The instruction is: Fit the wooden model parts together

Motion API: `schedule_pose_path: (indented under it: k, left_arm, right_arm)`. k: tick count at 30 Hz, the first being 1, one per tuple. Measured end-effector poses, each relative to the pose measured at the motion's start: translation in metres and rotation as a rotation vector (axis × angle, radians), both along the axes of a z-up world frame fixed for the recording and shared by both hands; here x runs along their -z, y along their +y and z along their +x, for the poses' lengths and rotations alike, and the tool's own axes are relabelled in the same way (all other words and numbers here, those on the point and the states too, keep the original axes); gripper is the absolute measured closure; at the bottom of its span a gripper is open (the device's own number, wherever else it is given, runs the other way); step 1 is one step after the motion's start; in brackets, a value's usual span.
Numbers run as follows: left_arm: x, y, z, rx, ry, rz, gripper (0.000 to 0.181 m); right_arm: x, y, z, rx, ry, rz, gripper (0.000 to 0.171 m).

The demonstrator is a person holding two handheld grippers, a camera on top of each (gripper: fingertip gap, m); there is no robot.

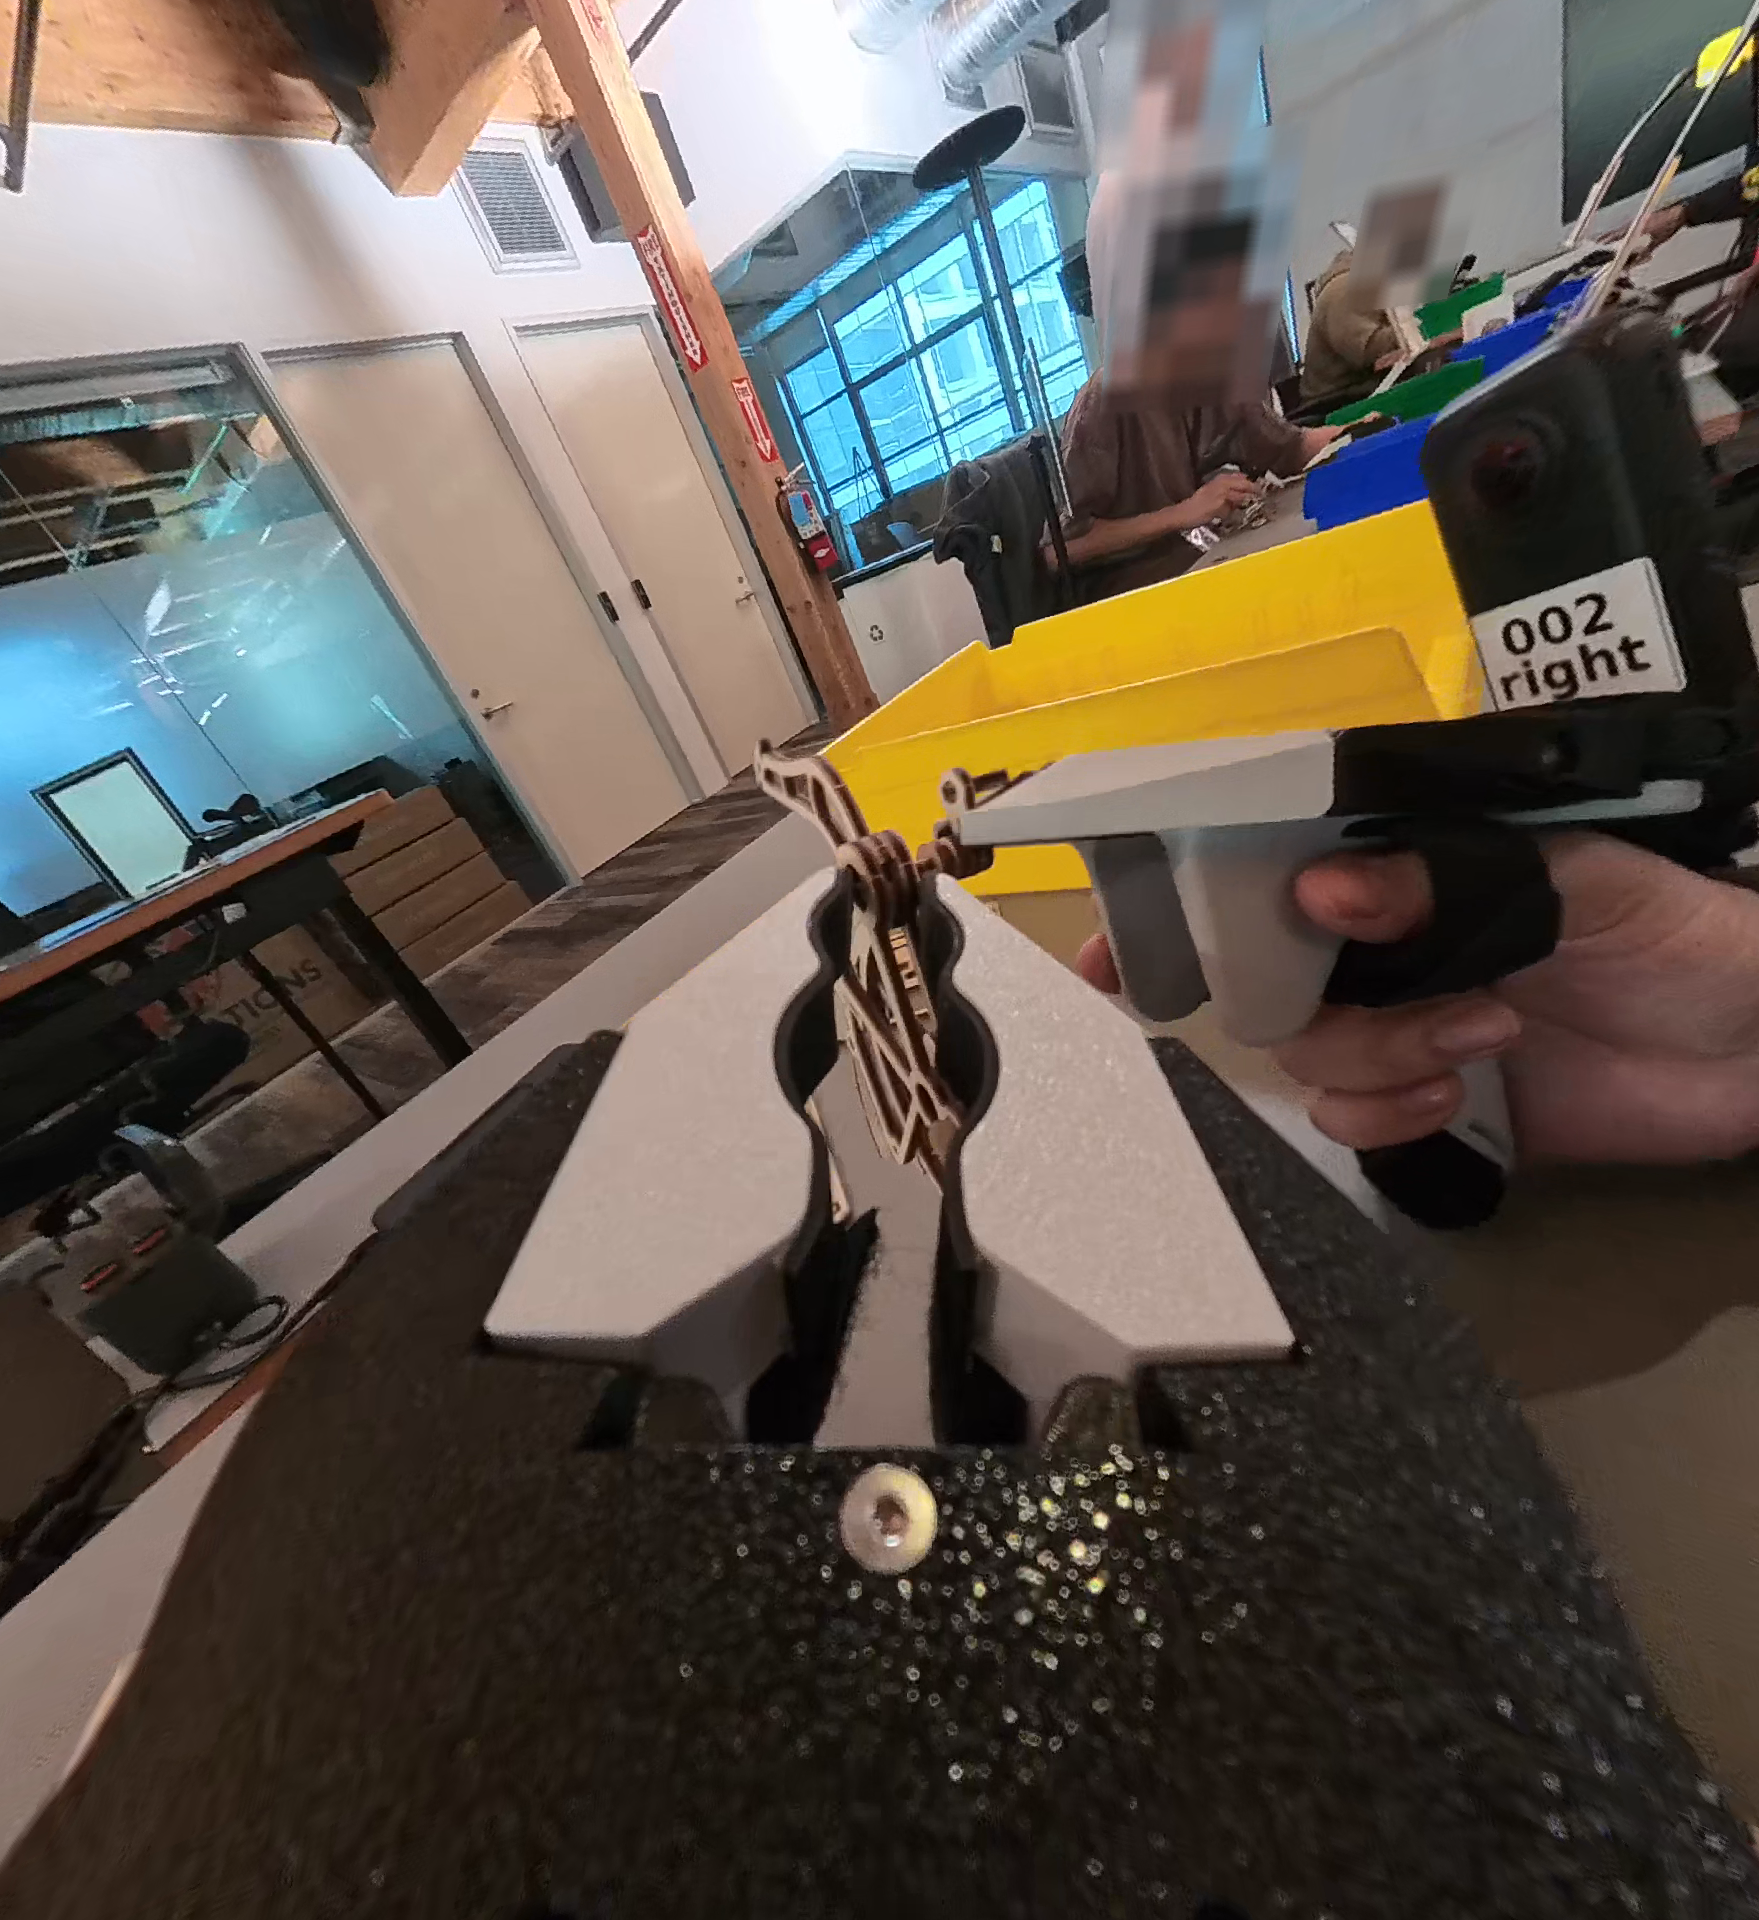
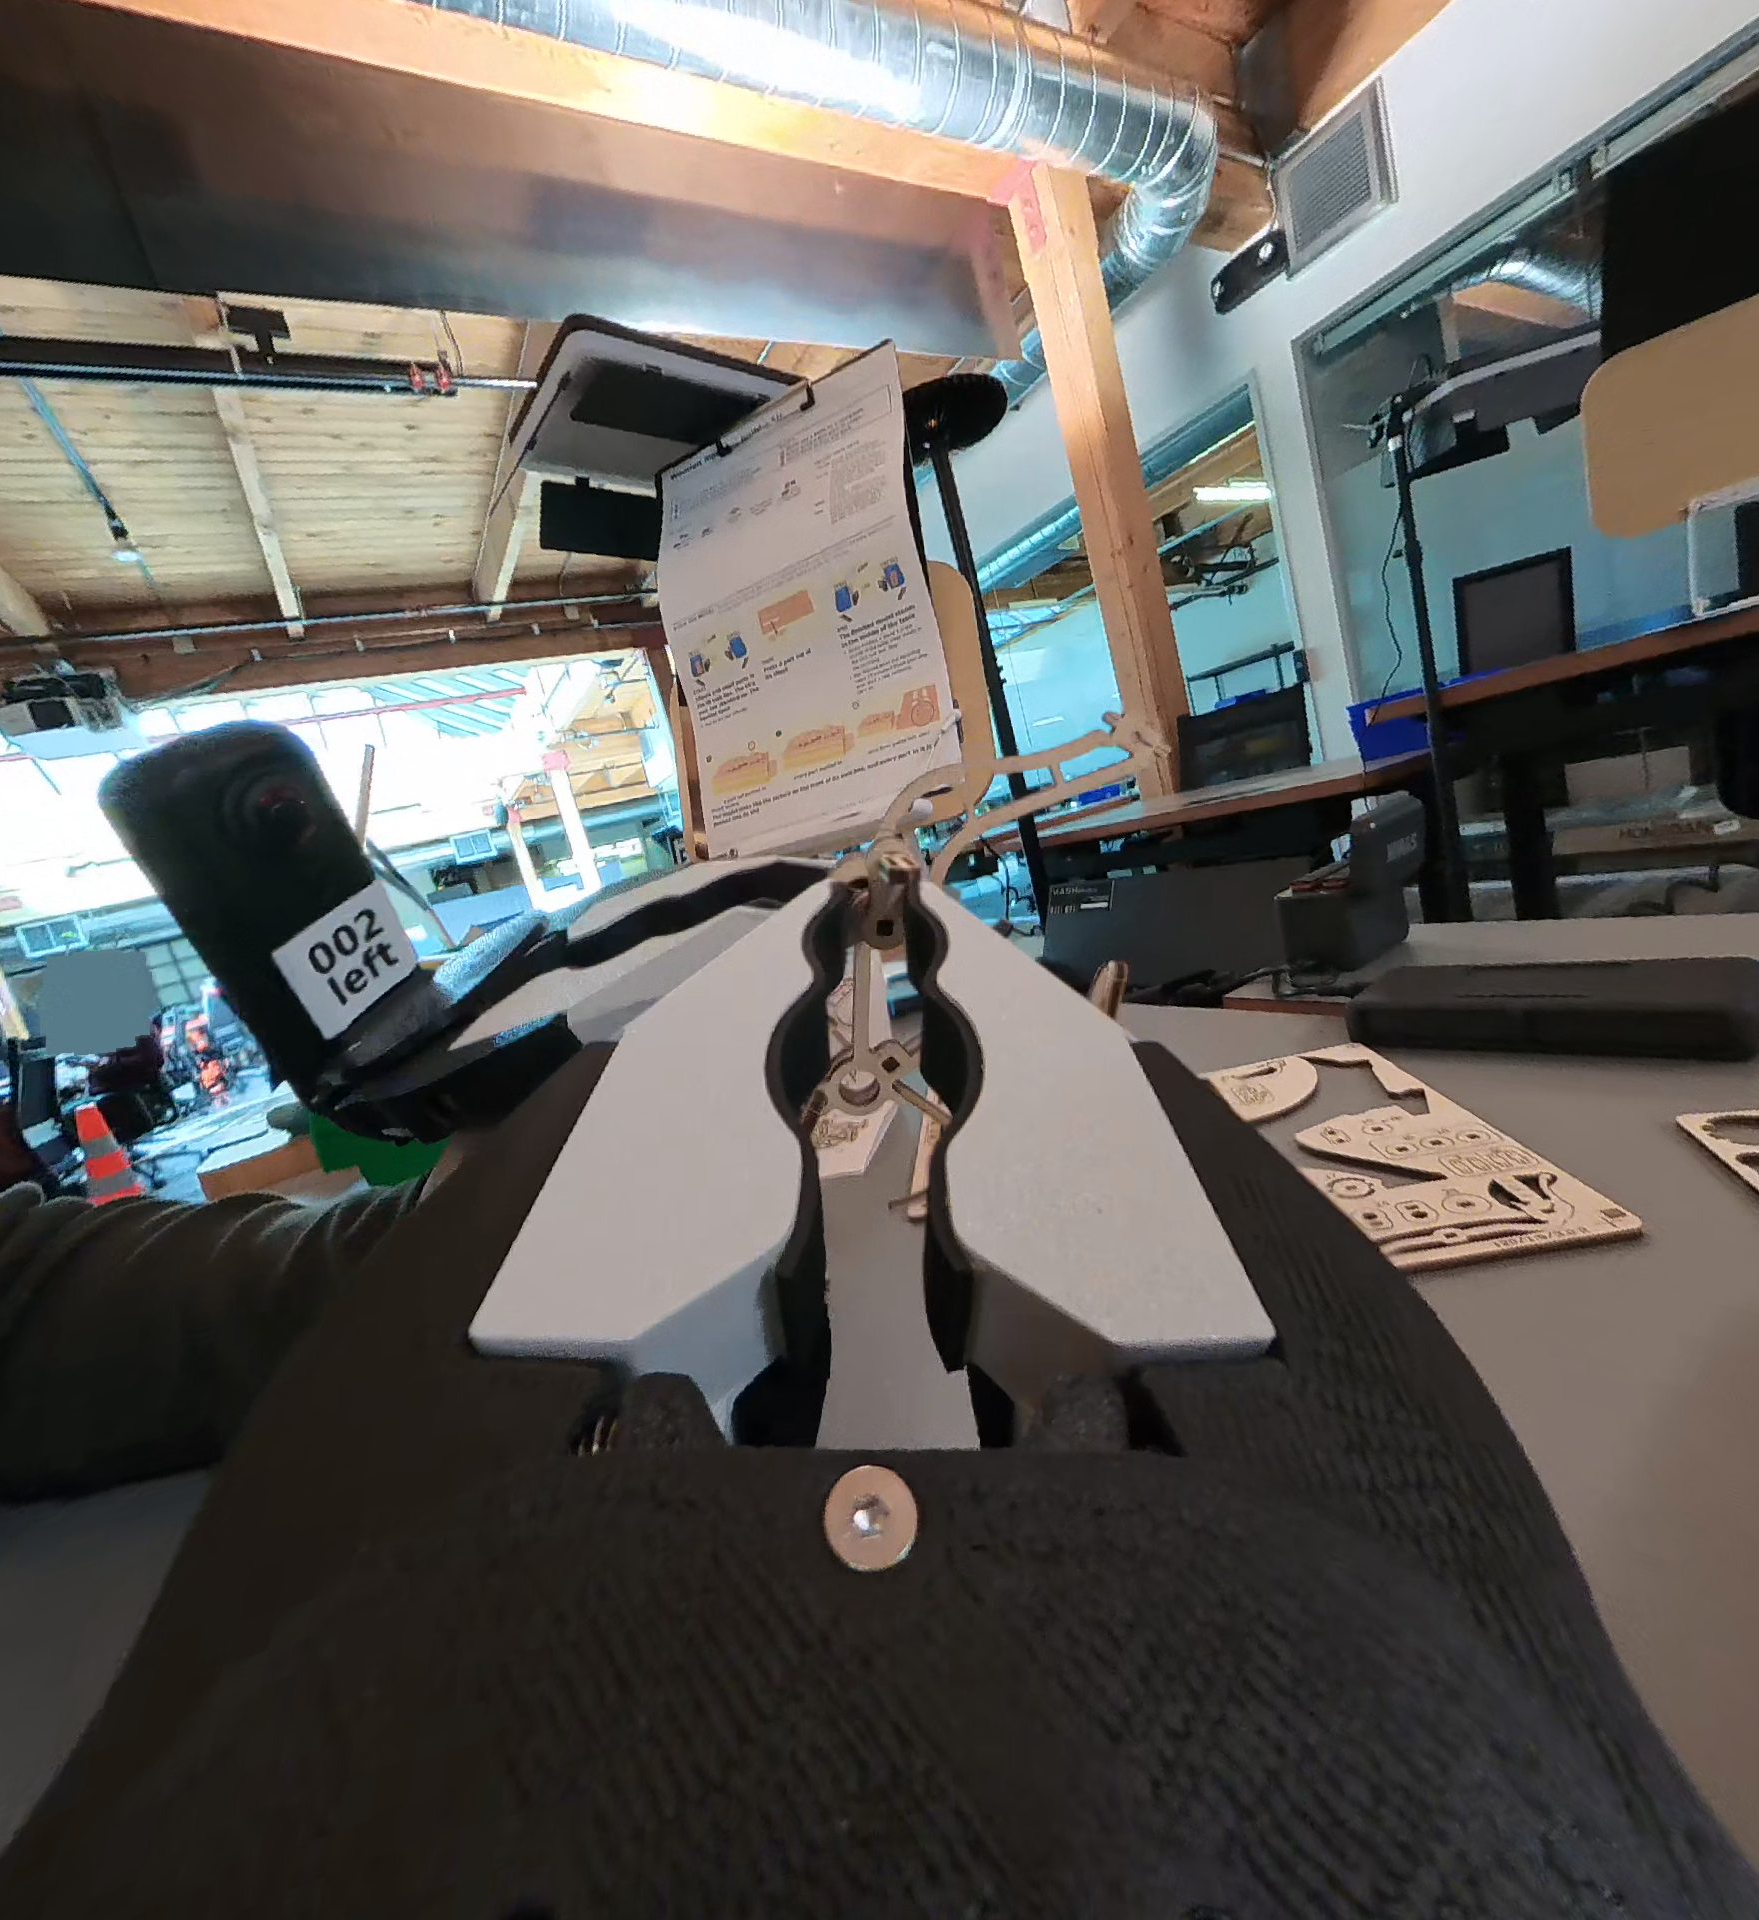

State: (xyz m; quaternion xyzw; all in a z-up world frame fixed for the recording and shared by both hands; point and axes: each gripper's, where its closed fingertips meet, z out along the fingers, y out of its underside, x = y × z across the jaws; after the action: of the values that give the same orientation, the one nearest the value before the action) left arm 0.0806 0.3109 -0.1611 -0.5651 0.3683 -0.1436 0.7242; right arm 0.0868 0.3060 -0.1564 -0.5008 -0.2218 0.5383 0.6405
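My left tool (image 1: 885, 940) is clamped on a flat wooden model part (image 1: 890, 997), held upright above the counter (image 1: 1633, 1403), while my right tool (image 2: 880, 914) pinches a thinner wooden piece (image 2: 867, 1023) and brings it in from the side; the two parts meet at the tips, near the joint (image 1: 890, 854). Both tools are closed on their pieces, the jaws nearly together around thin plywood.

The risk, as I judge it, lies in the joint: a slightly skewed push could snap a slender laser-cut arm or twist either piece out of its grip, since each is held only by a narrow edge. Too much squeeze might crack it as well.

Beyond the tools, a yellow bin (image 1: 1166, 665) sits just behind the work, close enough to catch the right tool on a wide swing. Punched-out wooden sheets (image 2: 1426, 1174) lie on the counter to my right, with a dark case (image 2: 1550, 1003) farther back and an instruction sheet (image 2: 802, 623) propped ahead.
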Motion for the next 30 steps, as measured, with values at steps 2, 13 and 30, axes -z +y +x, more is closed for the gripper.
schedule_pose_path:
  k: [2, 13, 30]
  left_arm:
    - [0.002, 0.001, -0.001, 0.000, 0.002, -0.006, 0.171]
    - [-0.001, -0.002, -0.003, 0.098, -0.073, -0.044, 0.172]
    - [0.050, -0.006, -0.009, 0.372, 0.238, -0.238, 0.174]
  right_arm:
    - [0.002, 0.000, -0.002, -0.013, -0.016, -0.004, 0.159]
    - [0.006, -0.004, -0.008, 0.055, -0.220, 0.170, 0.155]
    - [0.065, -0.018, -0.012, 0.008, -0.842, 0.562, 0.135]
